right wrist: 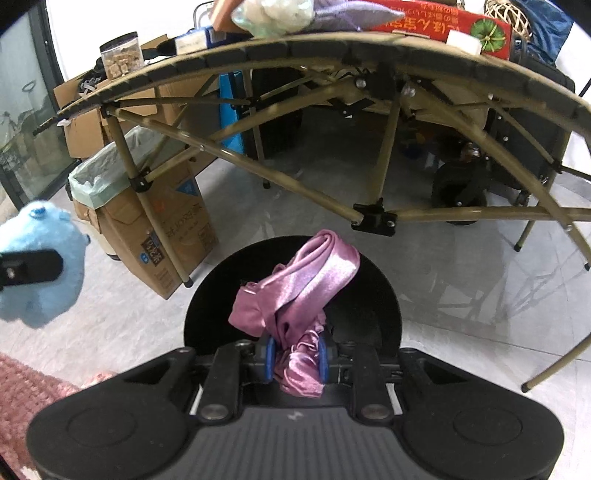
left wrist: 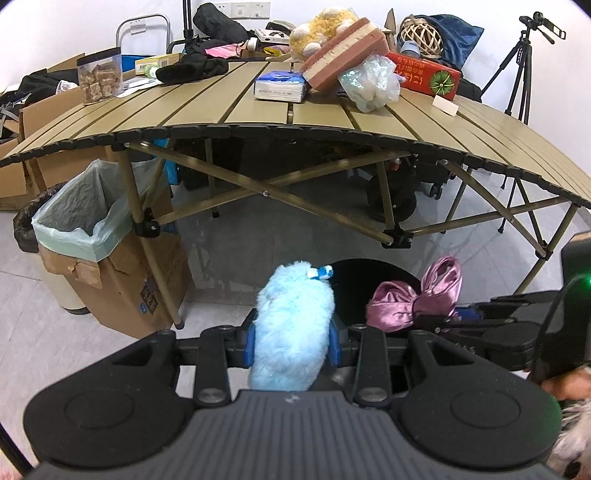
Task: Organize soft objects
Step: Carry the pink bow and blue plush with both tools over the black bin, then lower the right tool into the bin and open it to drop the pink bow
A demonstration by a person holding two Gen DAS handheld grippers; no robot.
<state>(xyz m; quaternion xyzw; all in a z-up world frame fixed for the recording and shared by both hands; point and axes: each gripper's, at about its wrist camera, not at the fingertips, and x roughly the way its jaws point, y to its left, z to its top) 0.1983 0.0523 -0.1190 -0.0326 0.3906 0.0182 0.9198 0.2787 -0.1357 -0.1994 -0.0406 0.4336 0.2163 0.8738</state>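
**Two soft things held over a round black bin**

A round black bin (right wrist: 207,295) stands on the pale tiled floor in front of the folding table (left wrist: 258,110); what shows of its inside is dark, and its contents cannot be made out. Beside the table leg a cardboard box (left wrist: 122,288) lined with a thin, crinkled pale green bag (left wrist: 74,206) stands open at the top, the bag's edge folded over the rim. On the slatted tan table top a clear square jar (left wrist: 99,77) with a black lid holds brown chunks.

The left hand-held gripper (left wrist: 293,343) is clamped on a fluffy light blue plush toy (left wrist: 291,325), its blue pads pressed into long, shaggy fur on both sides. The toy is a rounded, oblong shape with a small blue and white piece at its top end, and it hangs above the bin's near edge.

The right hand-held gripper (right wrist: 297,360) is closed tight on a bunch of pink satin fabric (right wrist: 295,295). The fabric is glossy and smooth, folded in loose loops and creases, with a gathered, knotted part between the pads, and it sits right over the dark mouth of the bin.

Further back the table carries a tan plush toy (left wrist: 321,29), a layered pink and cream foam block (left wrist: 343,51), a red carton (left wrist: 424,74) and a woven rattan ball (left wrist: 421,35)
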